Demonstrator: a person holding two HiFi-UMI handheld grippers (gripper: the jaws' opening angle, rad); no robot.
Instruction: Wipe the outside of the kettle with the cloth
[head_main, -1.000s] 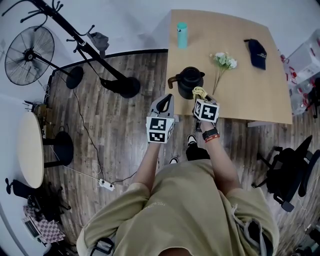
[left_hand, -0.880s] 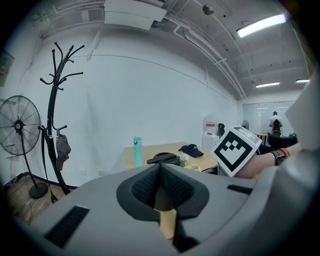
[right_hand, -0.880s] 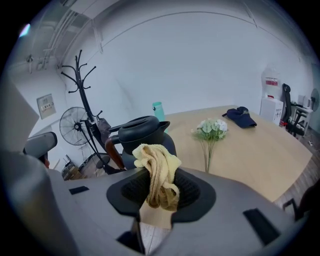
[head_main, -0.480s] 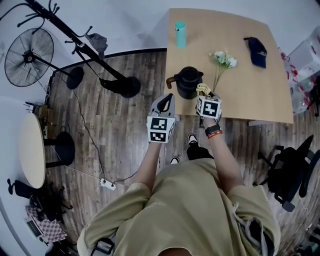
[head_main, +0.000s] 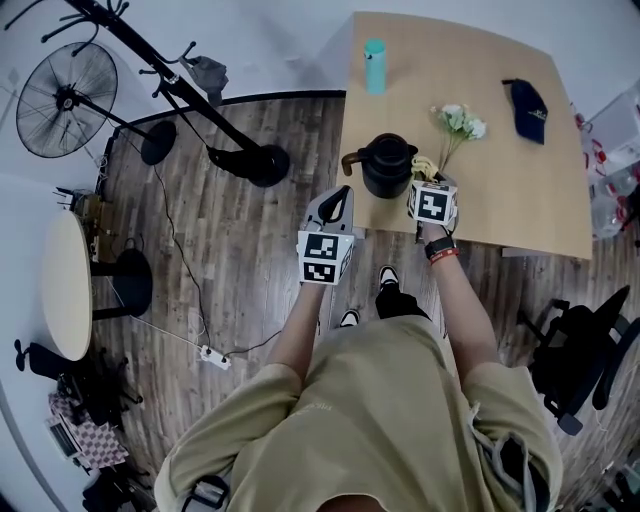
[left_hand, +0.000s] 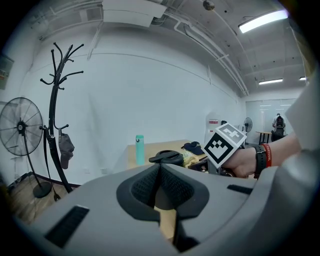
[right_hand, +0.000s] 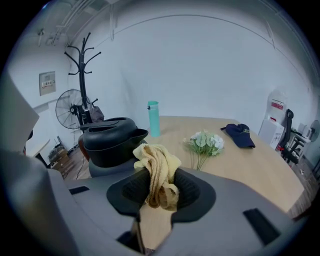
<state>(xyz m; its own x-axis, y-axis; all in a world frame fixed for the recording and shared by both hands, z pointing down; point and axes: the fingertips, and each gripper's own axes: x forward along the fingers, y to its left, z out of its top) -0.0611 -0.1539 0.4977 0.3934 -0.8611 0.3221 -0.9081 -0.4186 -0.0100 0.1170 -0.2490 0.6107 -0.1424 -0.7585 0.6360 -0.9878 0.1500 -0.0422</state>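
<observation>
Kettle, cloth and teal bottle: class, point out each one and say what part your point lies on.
kettle (right_hand: 107, 150), right gripper view, black body below the rim.
cloth (right_hand: 159, 172), right gripper view, yellow fold between the jaws.
teal bottle (right_hand: 153, 120), right gripper view, middle of its side.

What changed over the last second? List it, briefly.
The right gripper, shut on the cloth, moved forward and now sits alongside the kettle. Nothing was grasped or released. The left gripper stayed shut and empty, and the kettle did not move.
</observation>
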